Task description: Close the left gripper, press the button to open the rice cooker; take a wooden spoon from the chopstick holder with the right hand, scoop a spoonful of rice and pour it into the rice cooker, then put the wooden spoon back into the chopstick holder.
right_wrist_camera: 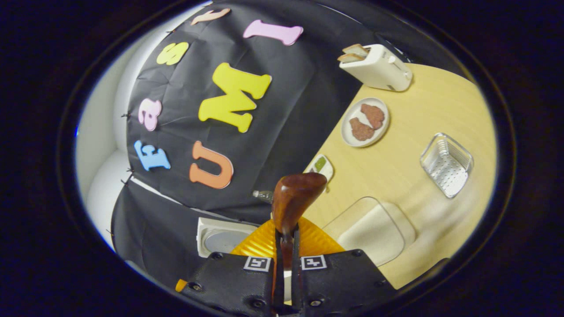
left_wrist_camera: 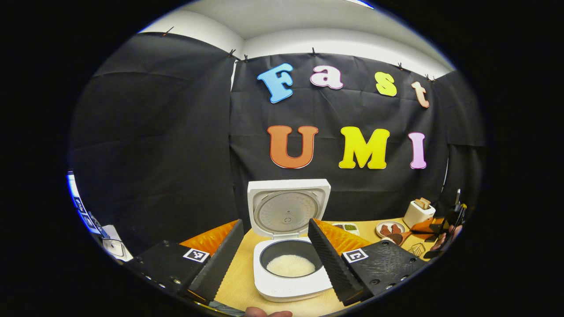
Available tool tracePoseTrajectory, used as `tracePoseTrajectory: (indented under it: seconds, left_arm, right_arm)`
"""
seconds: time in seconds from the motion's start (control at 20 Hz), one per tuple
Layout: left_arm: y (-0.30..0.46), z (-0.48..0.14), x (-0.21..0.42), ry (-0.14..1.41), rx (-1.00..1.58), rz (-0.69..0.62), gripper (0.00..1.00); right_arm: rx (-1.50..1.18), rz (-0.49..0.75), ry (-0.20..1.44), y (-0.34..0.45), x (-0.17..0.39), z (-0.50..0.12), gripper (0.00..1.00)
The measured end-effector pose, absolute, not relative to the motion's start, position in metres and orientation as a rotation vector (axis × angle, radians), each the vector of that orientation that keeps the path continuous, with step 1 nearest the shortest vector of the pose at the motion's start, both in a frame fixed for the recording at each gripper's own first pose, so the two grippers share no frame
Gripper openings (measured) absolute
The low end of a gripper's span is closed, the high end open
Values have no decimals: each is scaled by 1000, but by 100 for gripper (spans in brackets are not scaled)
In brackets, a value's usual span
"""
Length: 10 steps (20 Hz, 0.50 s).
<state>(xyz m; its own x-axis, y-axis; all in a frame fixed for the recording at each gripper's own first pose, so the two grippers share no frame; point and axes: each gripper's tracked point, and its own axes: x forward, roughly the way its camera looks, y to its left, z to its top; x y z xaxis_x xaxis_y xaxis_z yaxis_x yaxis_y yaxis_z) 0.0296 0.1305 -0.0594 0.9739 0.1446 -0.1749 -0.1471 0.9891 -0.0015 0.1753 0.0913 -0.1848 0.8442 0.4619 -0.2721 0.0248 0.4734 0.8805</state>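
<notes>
Right tool (right_wrist_camera: 286, 246) clamps wooden spoon (right_wrist_camera: 293, 198) handle, bowl ahead (left tool (left_wrist_camera: 275, 251) wide, flanking open rice cooker (left_wrist_camera: 288, 268))

Rice cooker (left_wrist_camera: 288, 268) stands open, its raised lid (left_wrist_camera: 287, 207) blocking behind.

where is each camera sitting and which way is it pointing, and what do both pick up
left gripper view: rides the left gripper, level, facing the open rice cooker; its spread fingers and a fingertip show.
right gripper view: rides the right gripper, rolled sideways over the table; its fingers clamp the wooden spoon.
shared: the rice cooker, toaster, plate, metal holder.
</notes>
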Motion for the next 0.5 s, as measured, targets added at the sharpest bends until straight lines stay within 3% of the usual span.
tracePoseTrajectory:
  seconds: [0.25, 0.5]
  left_arm:
    - [151, -63, 15, 171, -6, 177, 95]
    - [177, -64, 5, 174, -14, 185, 95]
  right_arm:
    - [1028, 438, 524, 179, 190, -134, 12]
    - [900, 498, 586, 264, 201, -138, 12]
